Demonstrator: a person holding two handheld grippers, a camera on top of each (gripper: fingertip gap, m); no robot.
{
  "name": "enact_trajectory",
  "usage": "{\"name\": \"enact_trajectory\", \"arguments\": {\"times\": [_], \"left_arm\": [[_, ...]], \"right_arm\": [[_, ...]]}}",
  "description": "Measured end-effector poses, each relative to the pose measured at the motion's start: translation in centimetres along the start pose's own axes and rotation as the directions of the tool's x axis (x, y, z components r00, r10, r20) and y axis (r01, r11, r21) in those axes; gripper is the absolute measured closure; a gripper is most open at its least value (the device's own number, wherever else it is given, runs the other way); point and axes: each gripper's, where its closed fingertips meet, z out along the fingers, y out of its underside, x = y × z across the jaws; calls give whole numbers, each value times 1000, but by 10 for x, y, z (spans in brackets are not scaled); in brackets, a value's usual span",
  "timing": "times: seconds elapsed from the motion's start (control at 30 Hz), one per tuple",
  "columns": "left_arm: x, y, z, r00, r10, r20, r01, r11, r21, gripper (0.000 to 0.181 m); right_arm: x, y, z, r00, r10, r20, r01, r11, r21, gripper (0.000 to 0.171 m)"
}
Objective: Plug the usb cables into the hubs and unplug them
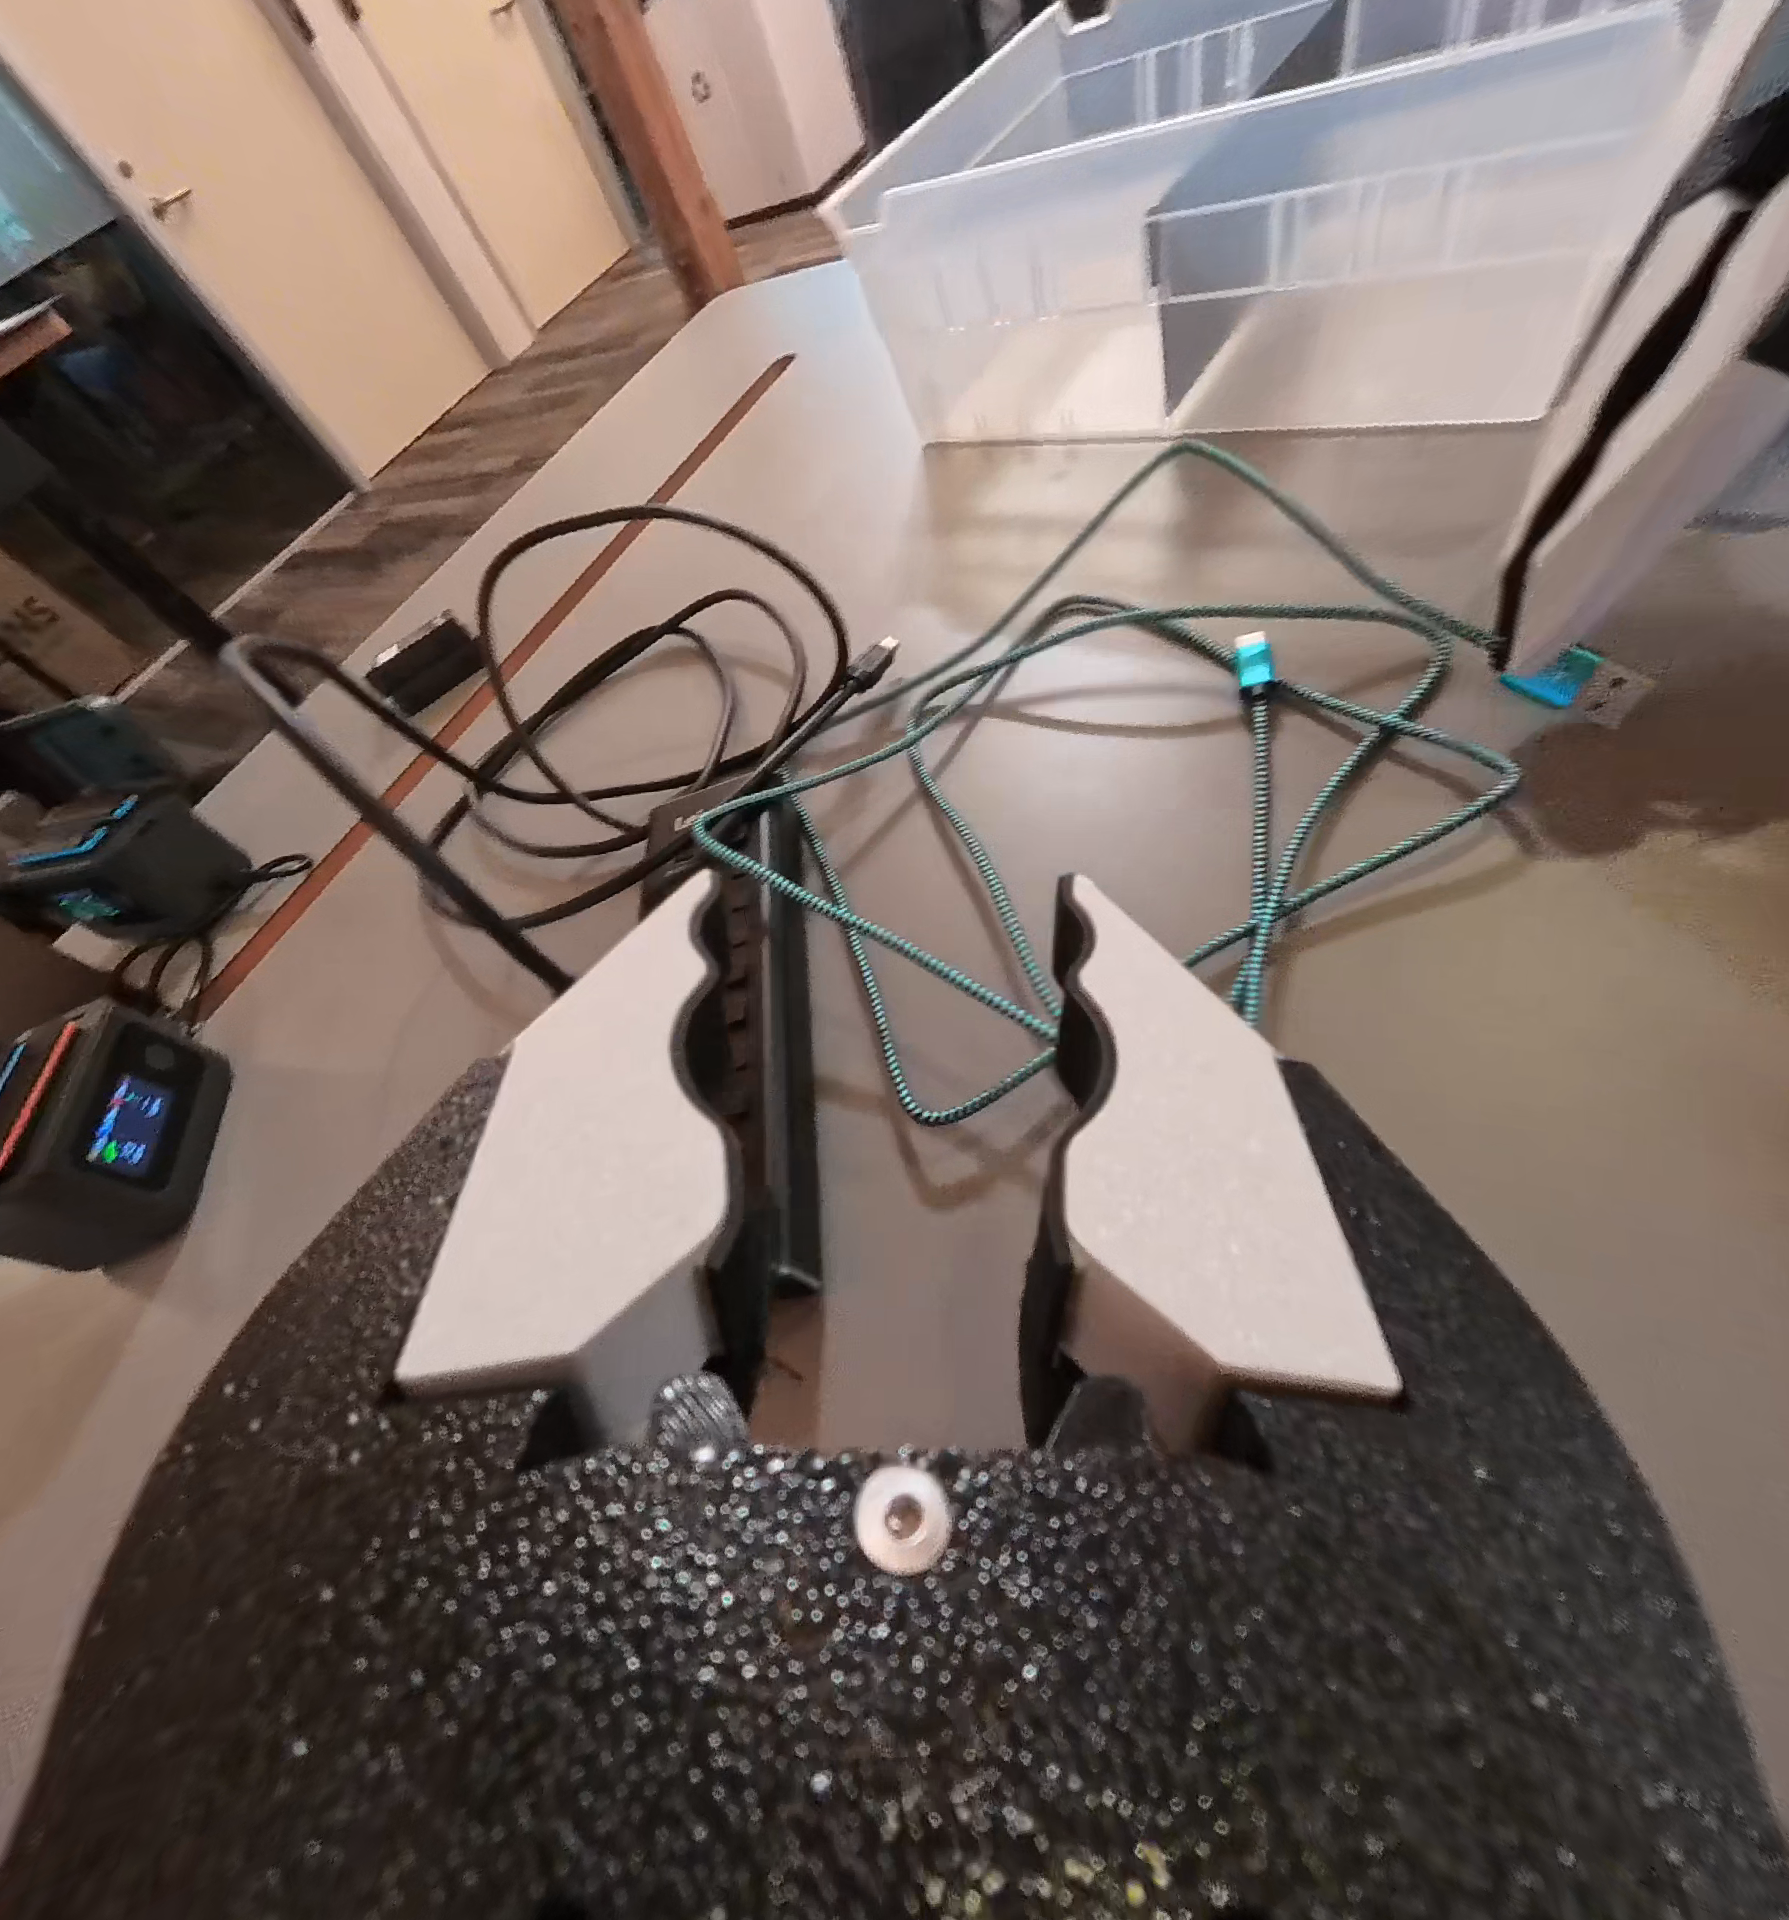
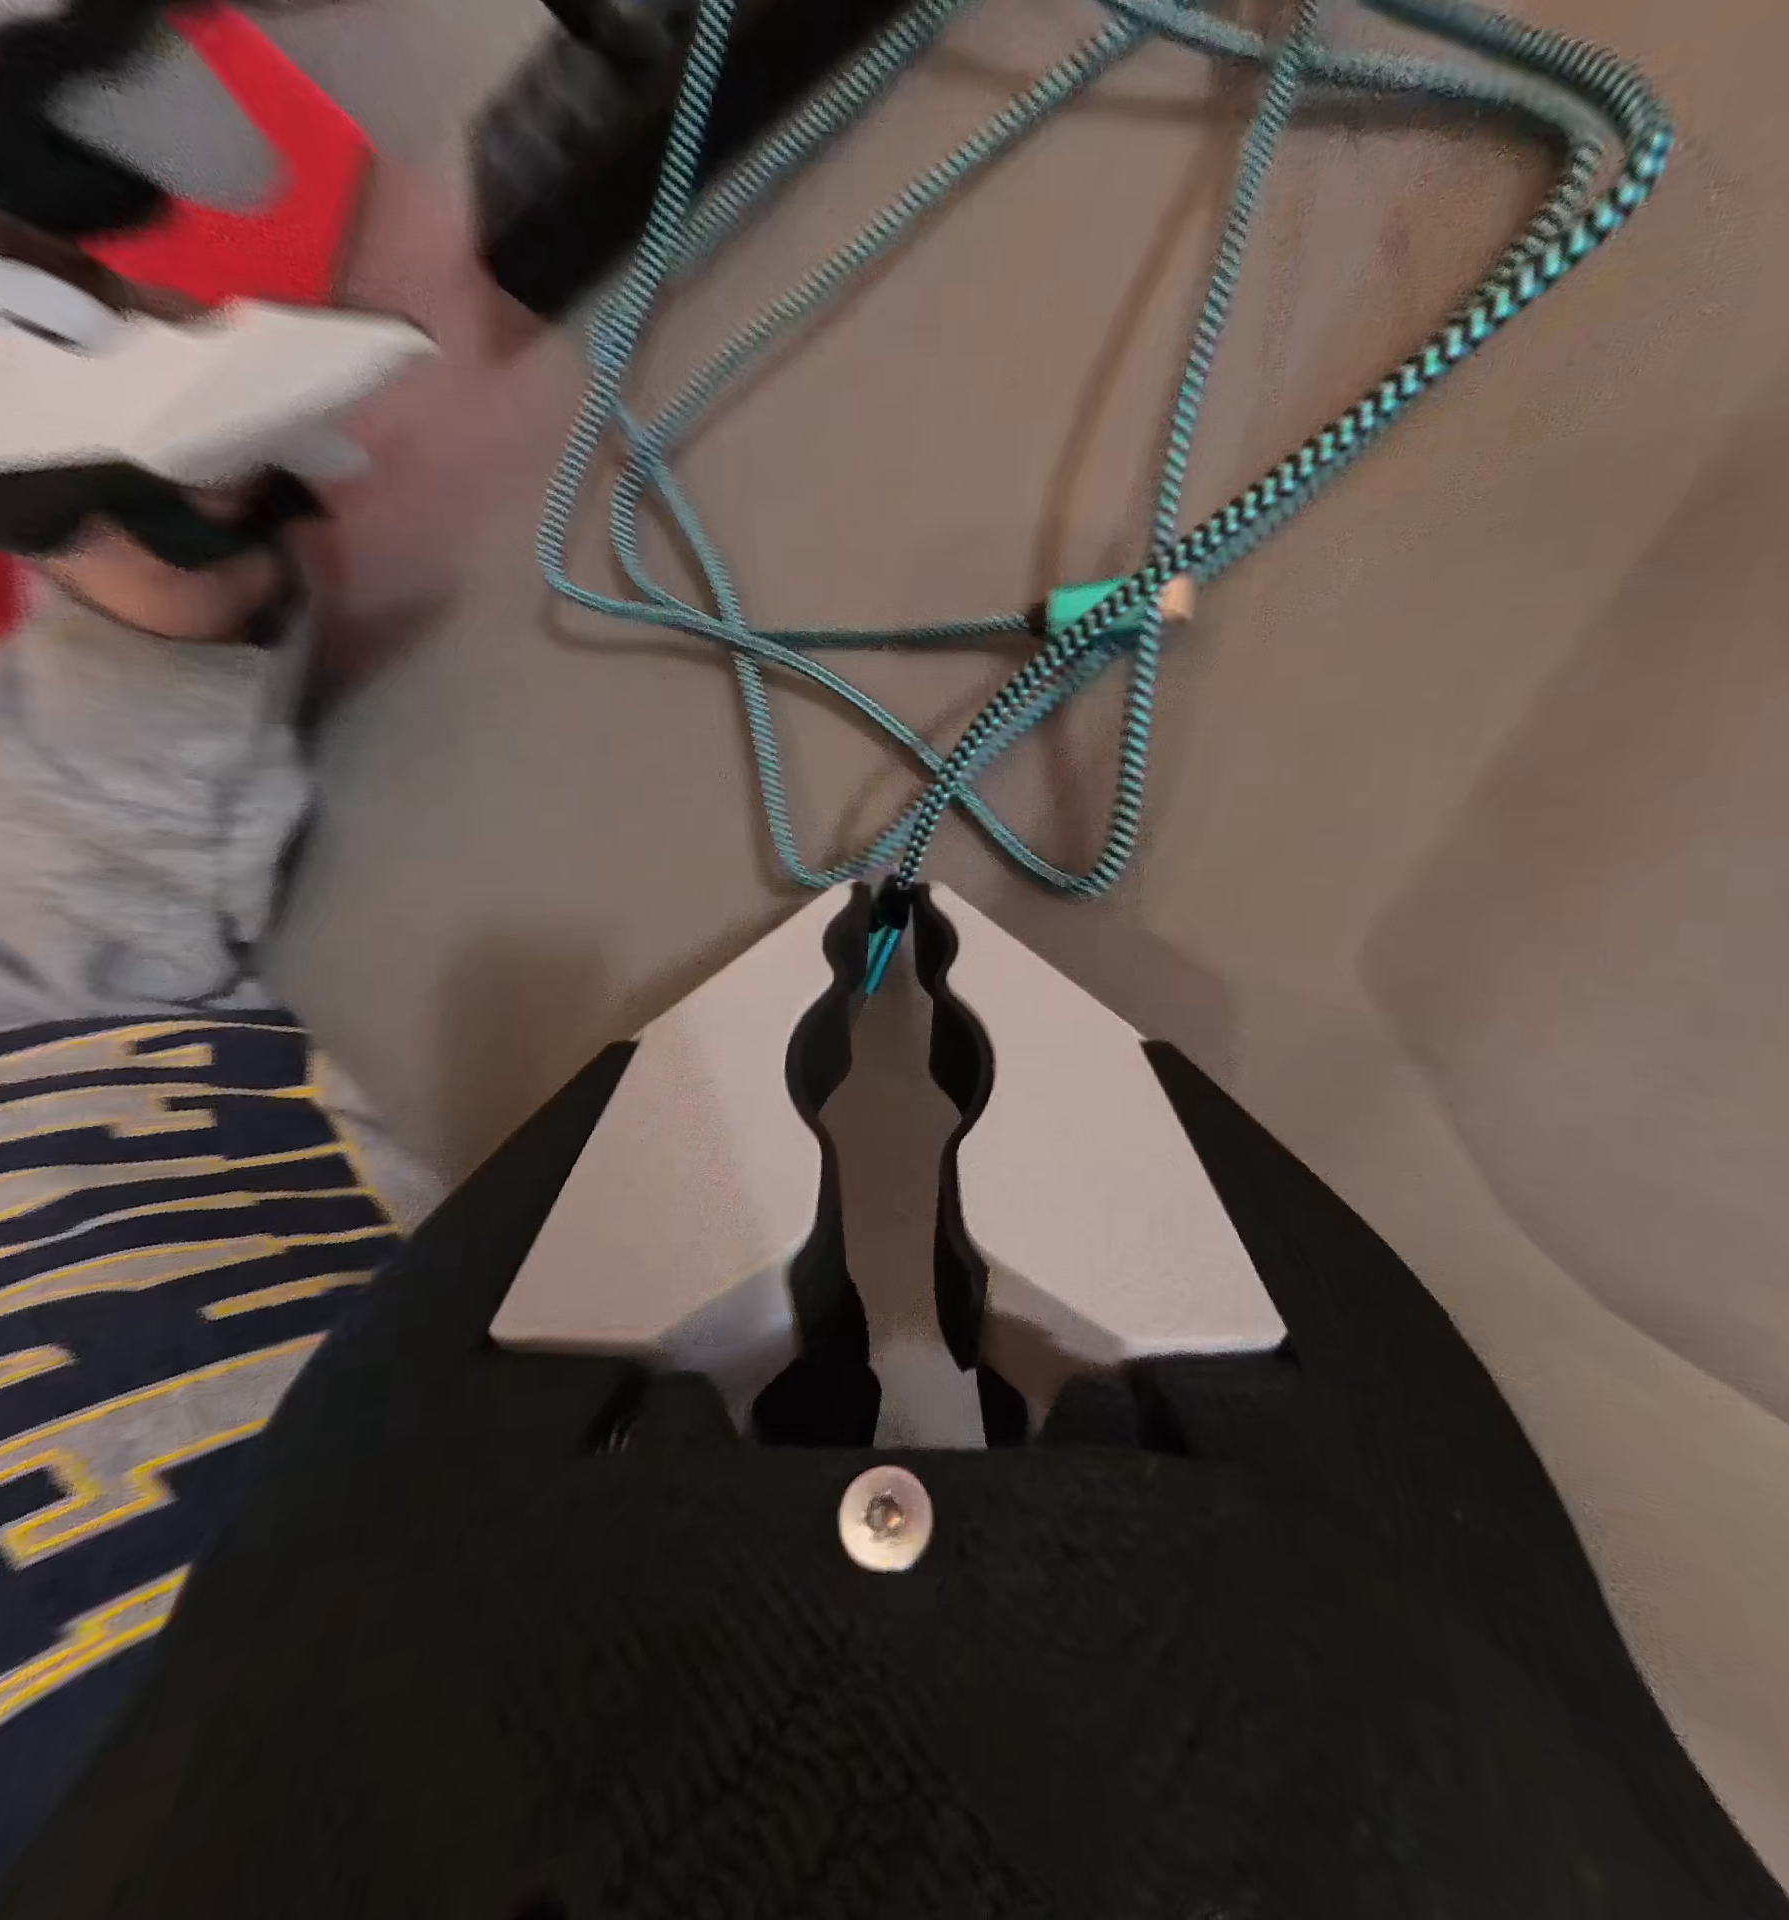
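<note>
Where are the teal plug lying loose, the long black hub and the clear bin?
teal plug (image 1: 1251,665), left wrist view, on its teal shell.
black hub (image 1: 792,1039), left wrist view, mid-length.
clear bin (image 1: 1015,301), left wrist view, on its front wall.

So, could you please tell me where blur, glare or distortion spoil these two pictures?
Left wrist view: wide-angle bending curves the table edge; soft glare lies on it below the clear bins; the open left tool is sharp. Right wrist view: the left side smears with motion blur, the teal cable stays crisp, and the right tool pinches its plug.
</note>
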Motion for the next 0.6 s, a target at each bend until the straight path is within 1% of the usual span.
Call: {"name": "enact_trajectory", "arguments": {"times": [0.1,0.17,0.23,0.27,0.33,0.4,0.47,0.53,0.6], "left_arm": [[15,-6,1,997,15,-71,-11,999,44,122],[24,-11,1,992,7,-127,3,997,78,122],[29,-15,1,988,2,-153,16,993,114,122],[30,-16,0,988,-1,-157,21,992,124,122],[29,-17,0,988,-6,-153,27,991,131,123],[27,-17,0,988,-13,-152,34,990,136,123],[26,-18,-1,989,-19,-150,42,988,147,123],[25,-19,-3,989,-22,-147,45,987,155,123],[25,-21,-4,989,-20,-149,45,985,167,124]], "right_arm": [[-26,-21,-7,981,0,194,-32,987,159,166],[-46,-46,-20,946,-23,323,-88,942,324,166],[-66,-69,-36,880,-42,474,-200,872,447,166],[-75,-77,-43,832,-44,553,-271,837,475,166],[-88,-92,-57,698,-43,715,-438,765,473,167],[-94,-102,-67,531,-48,846,-585,701,408,166],[-96,-109,-65,455,-51,889,-644,671,368,166],[-98,-114,-65,350,-38,936,-705,647,290,166],[-103,-117,-60,318,-28,948,-714,651,259,166]]}}
